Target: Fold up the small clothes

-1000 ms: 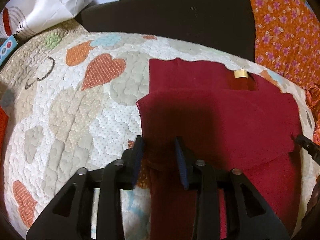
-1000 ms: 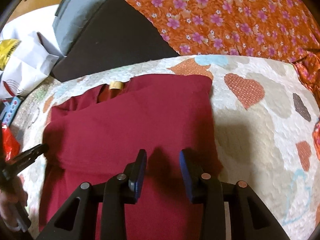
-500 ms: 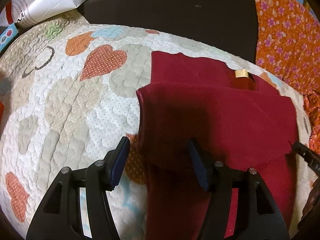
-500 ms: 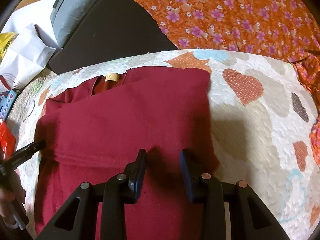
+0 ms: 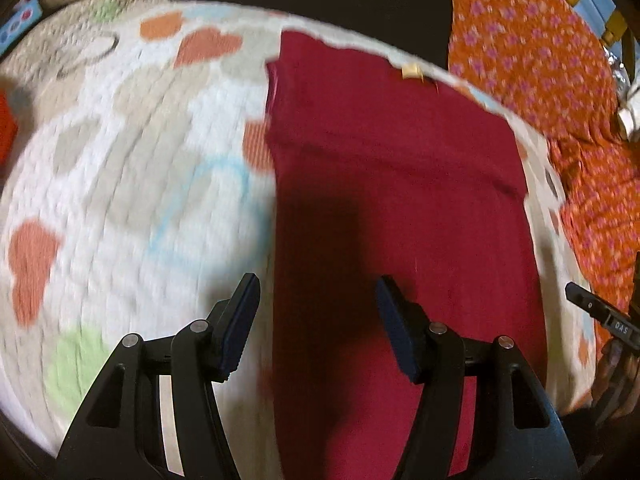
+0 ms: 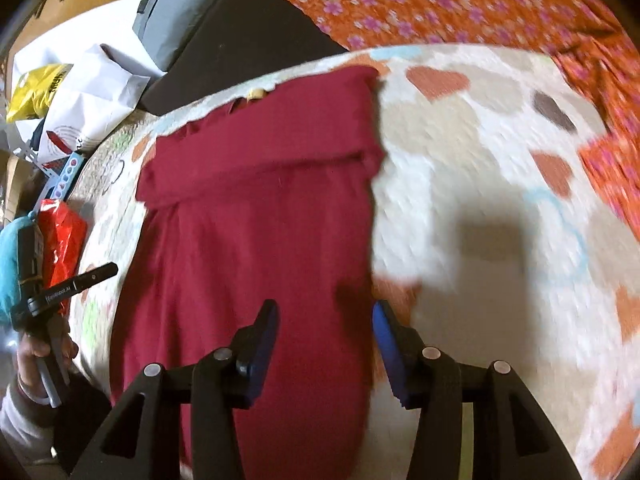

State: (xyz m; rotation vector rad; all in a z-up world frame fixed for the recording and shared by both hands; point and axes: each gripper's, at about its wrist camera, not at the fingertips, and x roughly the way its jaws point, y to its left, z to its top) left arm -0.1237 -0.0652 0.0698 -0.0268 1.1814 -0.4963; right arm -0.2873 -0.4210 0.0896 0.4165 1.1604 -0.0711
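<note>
A dark red garment (image 5: 400, 208) lies flat on a quilted heart-patterned blanket (image 5: 120, 200), its upper part folded into a band, with a small tan label (image 5: 410, 71) at the far edge. It also shows in the right wrist view (image 6: 256, 208). My left gripper (image 5: 316, 324) is open and empty, hovering over the garment's left edge near its lower end. My right gripper (image 6: 324, 340) is open and empty over the garment's right edge. The left gripper's tip also shows in the right wrist view (image 6: 92, 276).
A dark cushion (image 5: 312, 4) lies behind the blanket. Orange floral cloth (image 5: 560, 80) is on the right. White bags (image 6: 84, 92), a yellow packet (image 6: 36, 88) and a red packet (image 6: 60, 240) lie off the blanket's left side.
Both grippers have opened wide, let go of the red cloth and pulled back toward the garment's lower end. The sleeve folds now lie flat.
</note>
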